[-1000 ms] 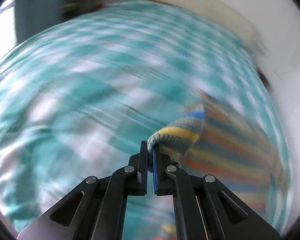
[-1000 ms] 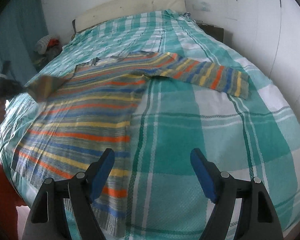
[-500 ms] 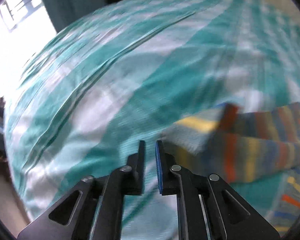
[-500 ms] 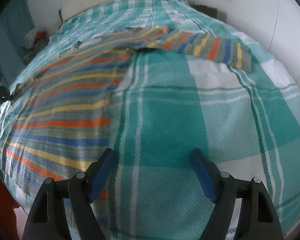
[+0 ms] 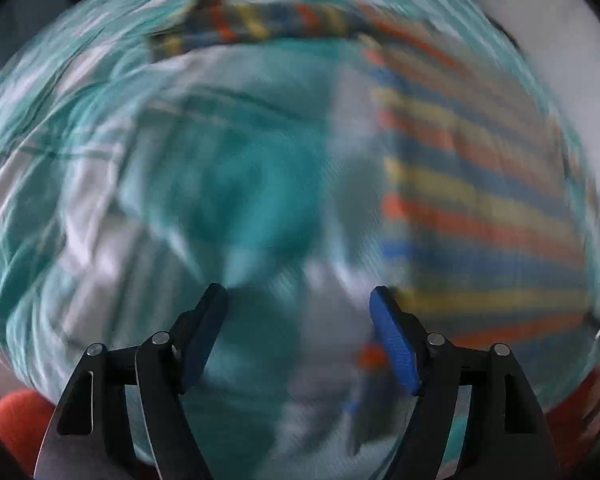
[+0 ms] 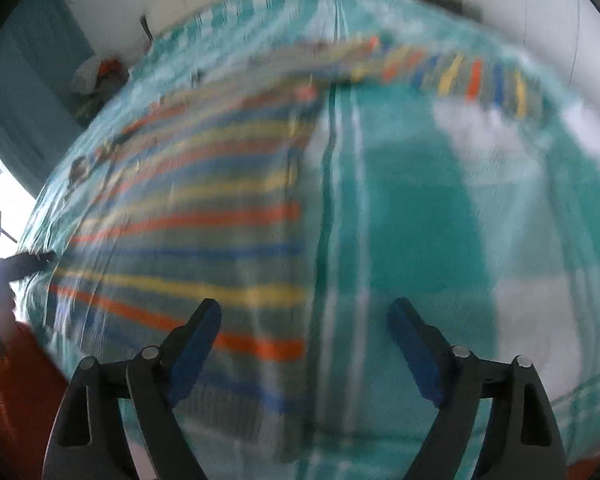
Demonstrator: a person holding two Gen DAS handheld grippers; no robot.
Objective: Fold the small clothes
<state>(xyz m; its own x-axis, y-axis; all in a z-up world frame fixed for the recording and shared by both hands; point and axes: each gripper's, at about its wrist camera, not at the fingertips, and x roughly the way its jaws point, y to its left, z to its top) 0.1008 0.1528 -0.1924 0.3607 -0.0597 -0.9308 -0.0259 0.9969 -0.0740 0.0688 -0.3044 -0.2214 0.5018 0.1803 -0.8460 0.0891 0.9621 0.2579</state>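
Since a second ago the left tool (image 5: 298, 304) has let go of the striped cuff it was pinching and its two fingers now stand wide apart with nothing between them, above the teal and white checked bedspread (image 5: 228, 184). Both views are smeared by motion, so fine detail is lost. Just to the right of this tool's blue-padded finger lies the body of the striped sweater (image 5: 480, 200), spread flat on the bed, with one sleeve (image 5: 252, 28) stretched out sideways across the far part of the left wrist view. The right tool (image 6: 304, 320) is also spread wide and holds nothing; it hangs over the sweater's side edge, its left finger above the stripes and its right finger above bare bedspread (image 6: 420, 220). From this side the sweater (image 6: 204, 220) fills the left half of the bed and its other sleeve (image 6: 460, 72) reaches out to the right near the white wall (image 6: 560, 20). An orange shape (image 6: 16, 380) shows at the lower left edge.
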